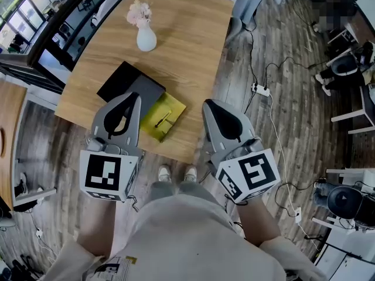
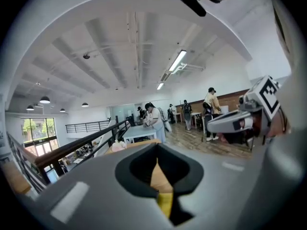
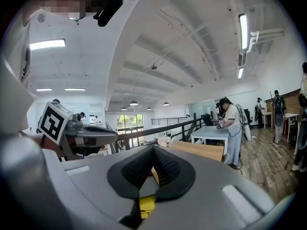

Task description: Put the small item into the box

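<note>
Holding the left gripper [image 1: 135, 97] and the right gripper [image 1: 209, 104] up close to the body, short of the table [image 1: 193, 40]. Both shut, tips together, nothing in either one.

Just past the left gripper's tips, right by the near edge of the tabletop: a yellow box [image 1: 171, 109], touching a flat black box [image 1: 120, 78] behind it. On the yellow box, a small dark thing [image 1: 159, 122], thin and long. Probably the small item. Hard to tell if lying inside or just on top. Hard to tell, too, which box is meant. Not picked up yet, by the look of it.

Could go wrong like this:
- Pushing the yellow box off the near edge, with so little tabletop left there.
- Bumping the small dark thing away, if coming down with jaws shut.
- Dropping it on the floor [image 1: 275, 51], being so thin and easy to lose from the jaws.
- Tipping the vase [image 1: 146, 38] near the far edge on a long reach, though well apart from the boxes.

Smooth, light wood tabletop. Dark planks on the floor all round, with a power strip [image 1: 260, 89] and cables off the right edge, easy to trip on. Big open room, white ceiling with long lights [image 2: 177, 60], a black rail [image 2: 91, 140], and people [image 3: 230, 123] at tables far off.
</note>
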